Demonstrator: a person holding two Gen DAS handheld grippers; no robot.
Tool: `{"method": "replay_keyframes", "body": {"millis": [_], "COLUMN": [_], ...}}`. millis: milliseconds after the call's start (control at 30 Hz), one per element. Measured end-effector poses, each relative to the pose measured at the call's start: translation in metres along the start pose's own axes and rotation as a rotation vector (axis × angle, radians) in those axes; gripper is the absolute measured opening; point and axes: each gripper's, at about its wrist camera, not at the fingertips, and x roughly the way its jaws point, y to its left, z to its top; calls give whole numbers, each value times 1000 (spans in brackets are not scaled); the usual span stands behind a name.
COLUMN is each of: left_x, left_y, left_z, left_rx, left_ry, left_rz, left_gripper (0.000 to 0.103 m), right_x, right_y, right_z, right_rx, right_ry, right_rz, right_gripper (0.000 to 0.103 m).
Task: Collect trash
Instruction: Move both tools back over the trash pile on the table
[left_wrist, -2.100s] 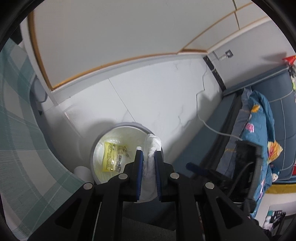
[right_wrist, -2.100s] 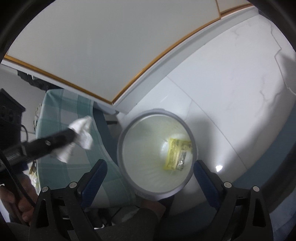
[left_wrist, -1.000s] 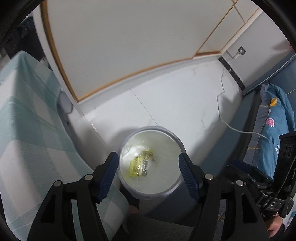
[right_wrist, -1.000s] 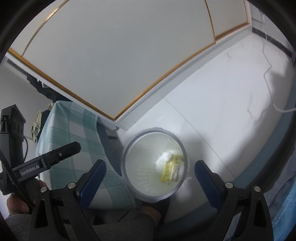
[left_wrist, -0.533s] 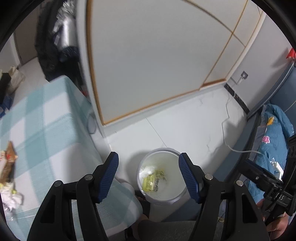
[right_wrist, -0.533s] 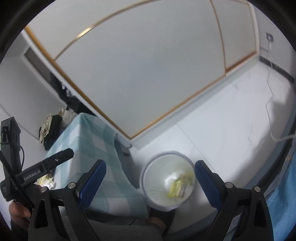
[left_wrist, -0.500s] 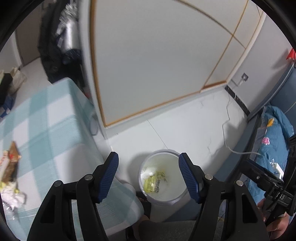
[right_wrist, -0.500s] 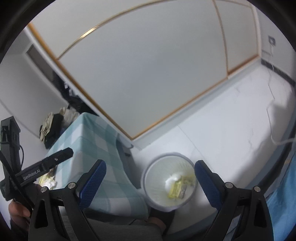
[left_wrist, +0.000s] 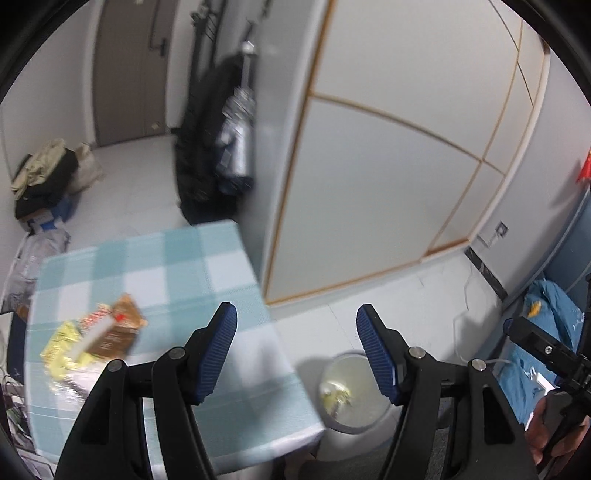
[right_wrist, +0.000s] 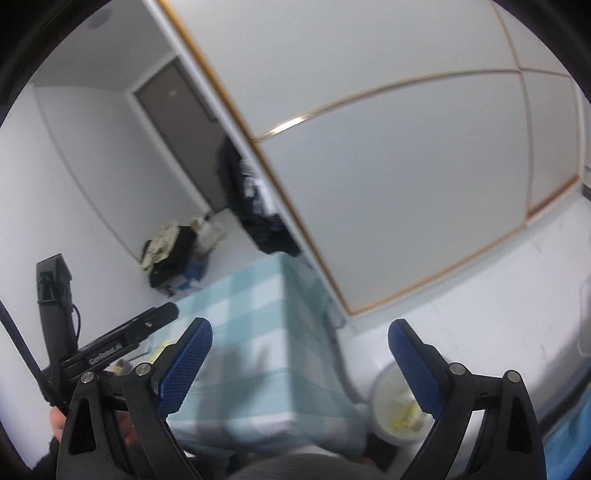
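Note:
My left gripper (left_wrist: 297, 350) is open and empty, held above the right edge of the table (left_wrist: 177, 266) with the teal checked cloth. A pile of wrappers (left_wrist: 92, 343), yellow, brown and clear, lies on the table's left part. The round bin (left_wrist: 351, 395) stands on the floor right of the table and holds a yellow wrapper and a white tissue. My right gripper (right_wrist: 299, 362) is open and empty above the table (right_wrist: 255, 306). The bin also shows in the right wrist view (right_wrist: 399, 410), low right. The left gripper's body (right_wrist: 122, 339) shows at the left there.
White sliding panels with wooden trim (left_wrist: 388, 166) stand behind the table. A dark coat hangs (left_wrist: 210, 147) near a brown door. Bags and clothes (left_wrist: 44, 184) lie on the floor at the far left. A blue sofa with a patterned cover (left_wrist: 554, 332) is at the right.
The left gripper opened and dropped the white tissue into the bin. Both grippers then rose and swung left, from over the bin toward the table.

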Motion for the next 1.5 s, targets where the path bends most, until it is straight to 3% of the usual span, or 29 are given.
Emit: {"method": "replay_keyframes", "body": {"millis": [267,567,700,1067,1300,1500], "left_x": [-44,-72,-76,-80,-83,-83], "left_y": [49,111,134,195,237,258], "left_z": [3,-6,-13,-35,-50,-59], "left_rx": [-56,-106,-128,-213,-310,-374], "left_ry": [-88,-130,-151,-128,-86,-49], "left_rz": [76,155,232,261,242,222], "left_gripper": [64,64,64,64,64,64], "right_x": [19,72,92,148,190,236], "right_y": [67,139,165,216,243,256], "right_z": [-8,-29,-35,-51,-60,-70], "right_rx": [-63,-179,-230,-322,-364,-402], "right_ry": [-6,86,132,223,309,413], "right_rz": [107,188,206,227,304,254], "right_gripper": [97,97,97,97,97,97]}}
